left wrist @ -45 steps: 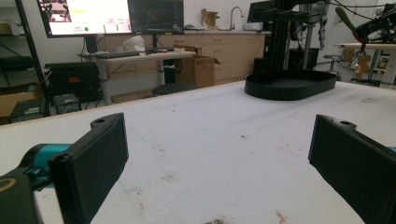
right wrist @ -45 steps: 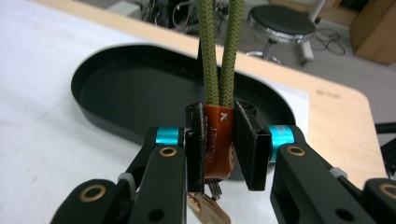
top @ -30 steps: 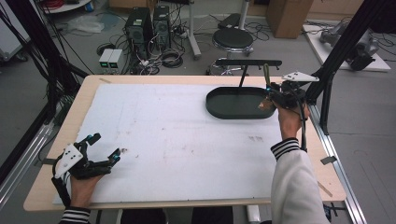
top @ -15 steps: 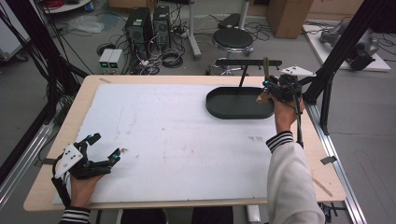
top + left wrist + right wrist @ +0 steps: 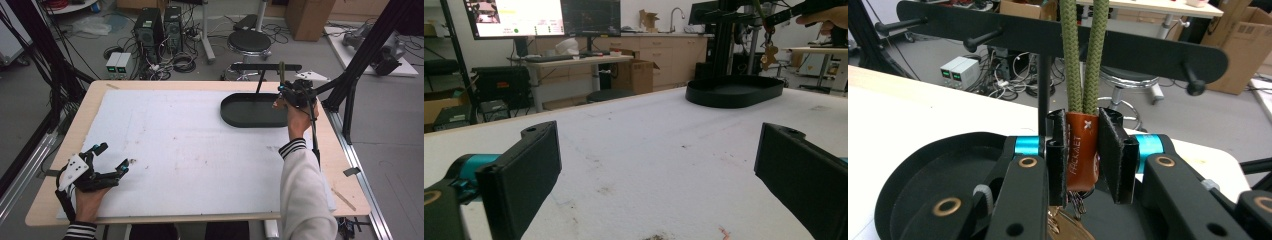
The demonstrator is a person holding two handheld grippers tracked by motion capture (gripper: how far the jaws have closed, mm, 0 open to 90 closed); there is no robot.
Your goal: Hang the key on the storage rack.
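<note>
My right gripper (image 5: 1084, 150) is shut on the brown leather tag (image 5: 1081, 155) of a key ring. Its green cord loop (image 5: 1083, 55) rises straight up in front of the black peg rack (image 5: 1013, 35); whether it touches a peg I cannot tell. Metal rings and a charm hang under the tag. In the high view the right gripper (image 5: 292, 95) hovers over the right end of the black oval tray (image 5: 250, 111), just below the rack's bar (image 5: 265, 66). My left gripper (image 5: 114, 158) rests open on the white table cover at the near left, nothing between its fingers (image 5: 524, 170).
The white foam cover (image 5: 190, 145) spreads over the wooden table. From the left gripper view the tray (image 5: 734, 91) lies far ahead with the charm (image 5: 768, 52) dangling above it. A stool (image 5: 249, 42), computers and cables stand beyond the far edge.
The right hand has carried the key ring a little farther from the person and leftward, closer to the rack, and slightly lower. The left gripper has stayed put.
</note>
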